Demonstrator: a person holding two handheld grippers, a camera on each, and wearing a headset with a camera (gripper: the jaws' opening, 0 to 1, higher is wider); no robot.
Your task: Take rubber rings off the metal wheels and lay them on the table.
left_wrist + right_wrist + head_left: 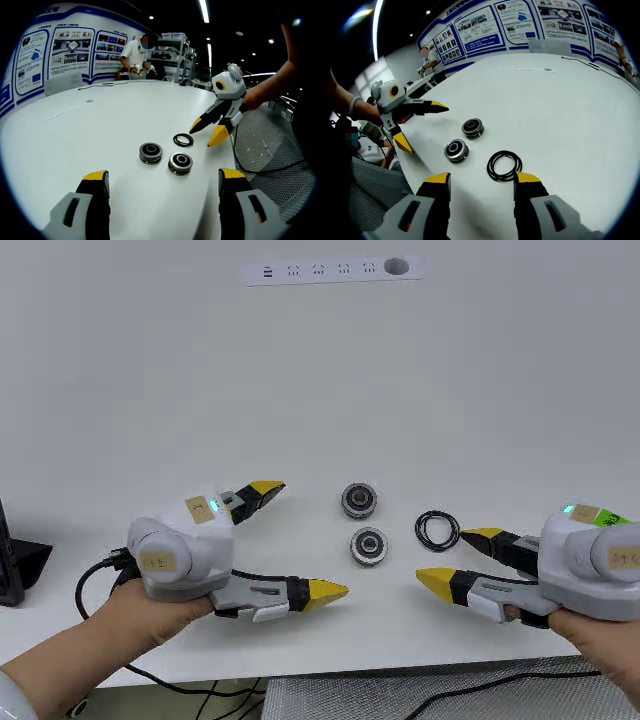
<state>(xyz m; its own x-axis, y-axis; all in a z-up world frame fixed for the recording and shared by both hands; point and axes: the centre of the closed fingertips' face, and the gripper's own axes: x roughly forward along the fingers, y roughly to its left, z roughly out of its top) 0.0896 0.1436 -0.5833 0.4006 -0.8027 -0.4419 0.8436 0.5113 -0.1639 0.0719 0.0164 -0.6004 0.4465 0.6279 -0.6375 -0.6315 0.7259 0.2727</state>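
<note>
Table (300, 390) is white. Two metal wheels lie flat on it, side by side but apart: far wheel (359, 499) and near wheel (369, 545), the second closer to the person. Black rubber rings (437, 530) lie flat on the table just to the right of the wheels, overlapping each other and touching neither wheel. Cannot tell whether the wheels' grooves carry any rubber.

Left gripper (305, 538) hovers left of the wheels, jaws spread wide and holding nothing, yellow tips pointing toward them. Right gripper (452, 555) hovers at the right, jaws likewise parted and holding nothing, its far tip just beside the rings; in the right gripper view the rings sit between the two tips, just ahead of them.

A black cable (90, 585) trails from the left gripper over the table edge. A power strip (330, 270) lies at the far side.
</note>
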